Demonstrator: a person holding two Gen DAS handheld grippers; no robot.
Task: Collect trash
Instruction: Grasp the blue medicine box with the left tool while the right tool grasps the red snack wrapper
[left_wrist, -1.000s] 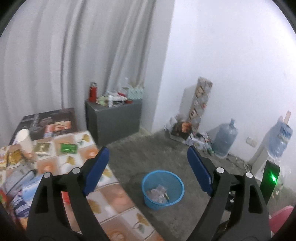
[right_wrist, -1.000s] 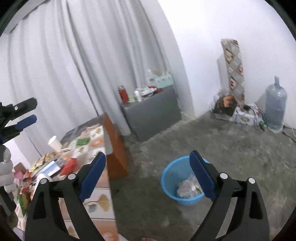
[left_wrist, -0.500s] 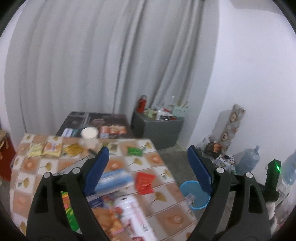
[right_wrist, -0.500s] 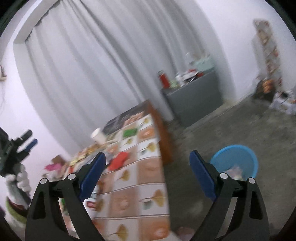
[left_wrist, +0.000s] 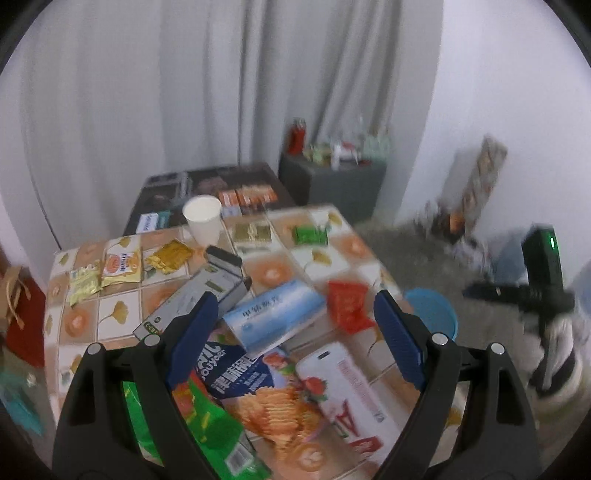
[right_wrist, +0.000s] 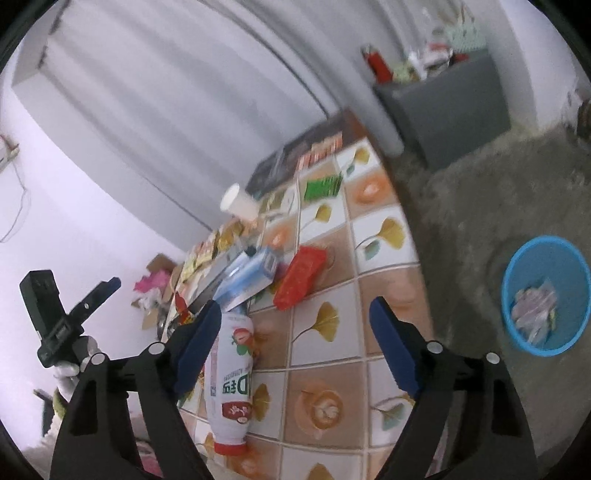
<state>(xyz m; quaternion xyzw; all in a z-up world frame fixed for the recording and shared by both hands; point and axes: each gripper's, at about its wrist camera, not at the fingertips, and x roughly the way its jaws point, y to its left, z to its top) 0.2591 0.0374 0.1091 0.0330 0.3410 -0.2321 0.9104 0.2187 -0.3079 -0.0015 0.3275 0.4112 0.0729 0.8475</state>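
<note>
My left gripper (left_wrist: 291, 314) is open and empty above a tiled table (left_wrist: 354, 243) covered in trash: a blue tissue pack (left_wrist: 273, 319), a red wrapper (left_wrist: 347, 304), a white bottle (left_wrist: 347, 391), a chips bag (left_wrist: 284, 410), a grey carton (left_wrist: 195, 299), yellow packets (left_wrist: 118, 264), a green packet (left_wrist: 310, 234) and a white paper cup (left_wrist: 203, 218). My right gripper (right_wrist: 295, 325) is open and empty over the table's near edge, beside the white bottle (right_wrist: 231, 380) and red wrapper (right_wrist: 299, 282). A blue bin (right_wrist: 546, 295) with trash in it stands on the floor to the right; it also shows in the left wrist view (left_wrist: 432, 314).
A dark box (left_wrist: 207, 184) lies at the table's far end. A grey cabinet (right_wrist: 450, 99) with bottles stands by the curtain. The other gripper shows at the left of the right wrist view (right_wrist: 62, 314) and at the right of the left wrist view (left_wrist: 535, 288).
Both grippers have swung from the floor and blue bin toward the table, which now fills the views. Both stay open and empty.
</note>
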